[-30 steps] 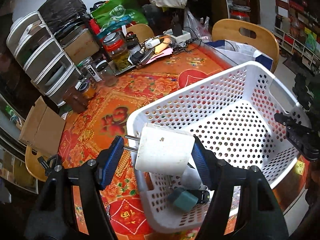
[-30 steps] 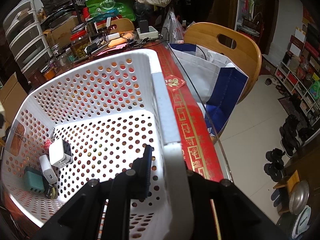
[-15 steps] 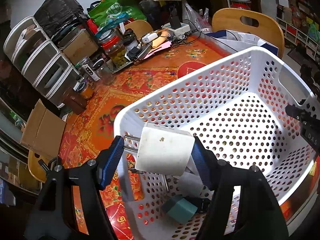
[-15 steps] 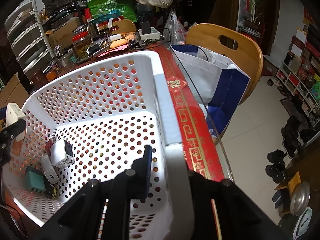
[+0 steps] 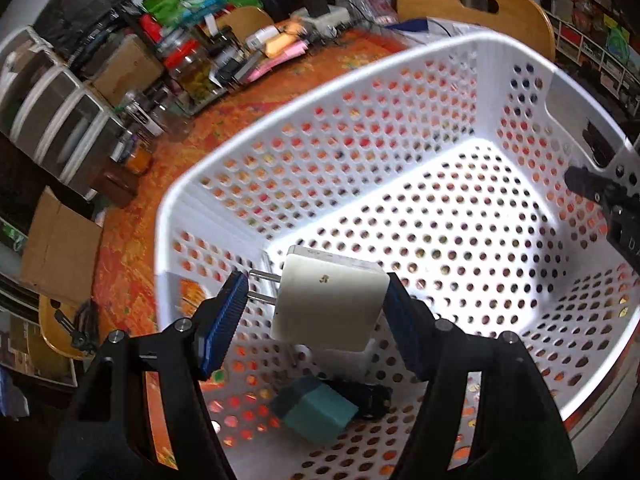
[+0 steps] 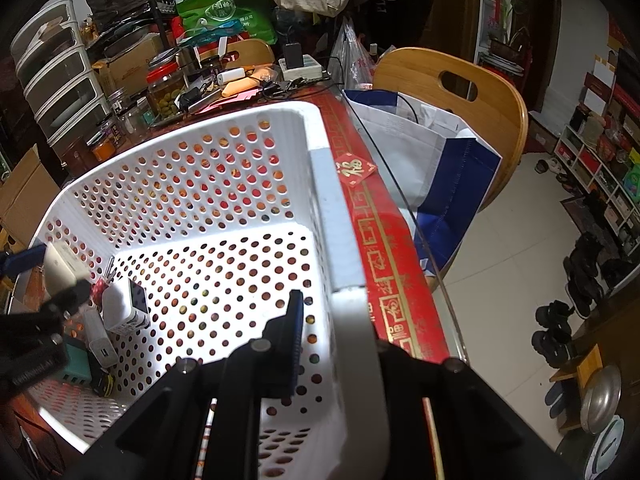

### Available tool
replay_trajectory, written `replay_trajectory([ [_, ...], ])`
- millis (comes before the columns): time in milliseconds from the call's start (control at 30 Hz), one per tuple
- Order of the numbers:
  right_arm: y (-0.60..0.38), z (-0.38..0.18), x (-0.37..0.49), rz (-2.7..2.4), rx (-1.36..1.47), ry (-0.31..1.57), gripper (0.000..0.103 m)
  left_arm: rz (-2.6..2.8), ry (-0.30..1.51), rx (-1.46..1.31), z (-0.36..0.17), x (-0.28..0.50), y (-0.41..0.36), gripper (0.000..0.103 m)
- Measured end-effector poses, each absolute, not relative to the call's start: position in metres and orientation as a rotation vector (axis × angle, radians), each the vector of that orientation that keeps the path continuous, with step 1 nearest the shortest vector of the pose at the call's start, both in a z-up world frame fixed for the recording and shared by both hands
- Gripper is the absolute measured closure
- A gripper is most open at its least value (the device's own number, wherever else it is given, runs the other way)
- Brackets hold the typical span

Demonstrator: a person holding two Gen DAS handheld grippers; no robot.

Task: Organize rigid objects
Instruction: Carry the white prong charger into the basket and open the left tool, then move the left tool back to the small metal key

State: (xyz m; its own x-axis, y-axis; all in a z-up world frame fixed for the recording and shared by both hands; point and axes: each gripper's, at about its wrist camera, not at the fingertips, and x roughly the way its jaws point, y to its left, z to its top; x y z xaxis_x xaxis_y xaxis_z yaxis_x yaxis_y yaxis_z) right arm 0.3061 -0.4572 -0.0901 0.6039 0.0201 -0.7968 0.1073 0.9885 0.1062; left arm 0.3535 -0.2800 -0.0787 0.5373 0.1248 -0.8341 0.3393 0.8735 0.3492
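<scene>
The left gripper (image 5: pixel 316 312) clamps a white charger (image 5: pixel 330 306), prongs pointing left, above the near corner of the white basket (image 5: pixel 400 80), over a teal adapter (image 5: pixel 316 414) lying inside. The right gripper (image 6: pixel 334 344) pinches the basket's rim. Beyond, the red-patterned worktop (image 5: pixel 132 240) carries jars (image 6: pixel 166 88).
</scene>
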Motion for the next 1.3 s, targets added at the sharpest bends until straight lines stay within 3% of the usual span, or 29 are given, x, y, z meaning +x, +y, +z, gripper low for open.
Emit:
replay_trajectory([
  [500,-0.457,-0.090,0.306,-0.051,0.150,0.922,0.088,-0.167,1.104,0.452,-0.099,0.362,-0.275,0.036],
  [633,-0.459,-0.092,0.305,-0.054,0.154,0.924,0.088,-0.202,1.078,0.440,-0.094,0.356,-0.271,0.027],
  [767,-0.458,-0.093,0.303,-0.067,0.151,0.924,0.088,-0.269,0.982,0.375,-0.051,0.332,-0.242,0.027],
  [800,-0.459,-0.093,0.303,-0.068,0.150,0.924,0.088,-0.299,0.925,0.317,-0.023,0.316,-0.218,0.021],
  [833,-0.459,-0.093,0.302,-0.066,0.152,0.924,0.088,-0.313,0.887,0.285,-0.006,0.306,-0.200,0.005],
  [867,-0.459,-0.093,0.302,-0.066,0.153,0.926,0.088,-0.317,0.845,0.259,0.010,0.296,-0.180,0.000],
  [1000,-0.459,-0.093,0.303,-0.072,0.150,0.927,0.088,-0.190,0.749,0.202,0.047,0.256,-0.077,0.000],
  [1100,-0.459,-0.092,0.303,-0.070,0.151,0.926,0.088,-0.077,0.836,0.183,0.014,0.264,-0.027,0.000],
  [1200,-0.459,-0.092,0.303,-0.071,0.153,0.928,0.088,-0.023,1.058,0.145,-0.068,0.295,0.016,0.000],
  [1267,-0.460,-0.092,0.302,-0.070,0.156,0.927,0.088,-0.033,1.138,0.110,-0.104,0.306,0.028,0.005],
  [1300,-0.460,-0.092,0.303,-0.070,0.156,0.928,0.088,-0.036,1.191,0.081,-0.127,0.312,0.036,0.014],
])
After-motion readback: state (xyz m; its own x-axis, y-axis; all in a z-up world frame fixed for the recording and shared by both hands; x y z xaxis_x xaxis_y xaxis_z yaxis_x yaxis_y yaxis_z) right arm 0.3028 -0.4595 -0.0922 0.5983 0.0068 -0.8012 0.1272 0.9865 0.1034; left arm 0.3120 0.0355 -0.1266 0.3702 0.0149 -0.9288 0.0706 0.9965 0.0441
